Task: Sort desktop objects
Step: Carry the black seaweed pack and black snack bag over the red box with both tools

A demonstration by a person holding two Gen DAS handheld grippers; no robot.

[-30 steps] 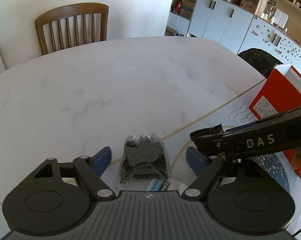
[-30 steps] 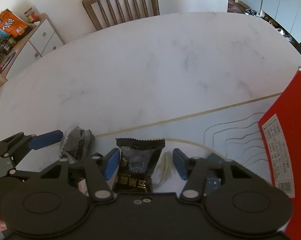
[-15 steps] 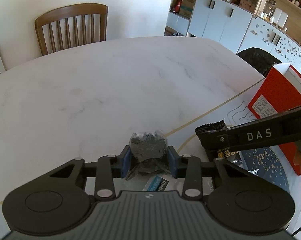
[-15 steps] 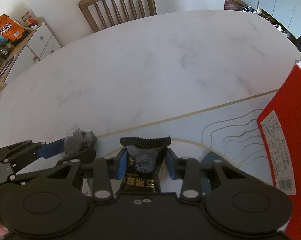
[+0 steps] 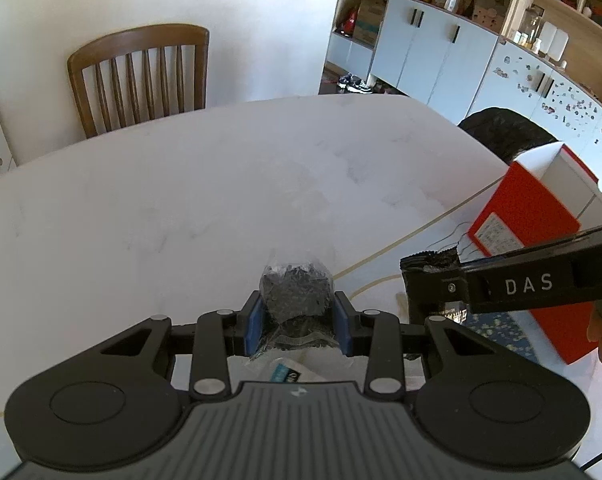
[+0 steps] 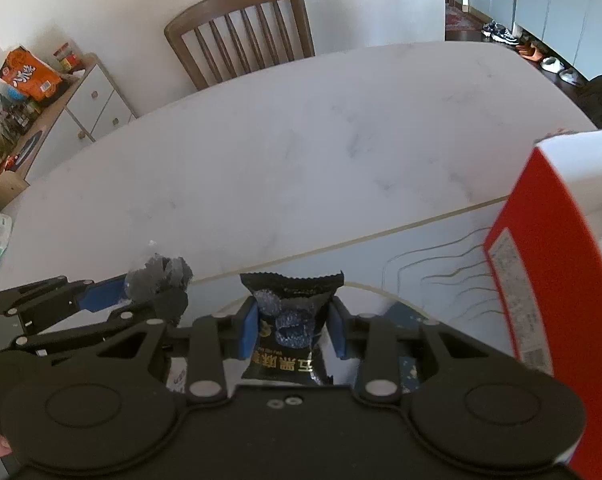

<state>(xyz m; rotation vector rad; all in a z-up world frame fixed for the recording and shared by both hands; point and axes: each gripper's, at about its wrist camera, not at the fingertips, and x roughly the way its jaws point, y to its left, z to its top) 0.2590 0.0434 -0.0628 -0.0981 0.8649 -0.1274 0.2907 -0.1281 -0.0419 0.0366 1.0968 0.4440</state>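
My left gripper (image 5: 296, 322) is shut on a clear bag of small black pieces (image 5: 295, 290) and holds it above the white marble table (image 5: 181, 208). It also shows at the left of the right wrist view (image 6: 157, 276). My right gripper (image 6: 292, 330) is shut on a black snack packet with gold lettering (image 6: 291, 320), lifted off the table. That packet also shows in the left wrist view (image 5: 431, 280), beside the right gripper's arm marked DAS.
An open red and white box (image 6: 541, 292) stands at the right, also in the left wrist view (image 5: 533, 240). A patterned mat (image 6: 421, 264) with a gold line lies under the grippers. A wooden chair (image 5: 141, 76) stands beyond the table's far edge.
Both grippers closed from open onto their packets. Both then lifted their packets off the table.
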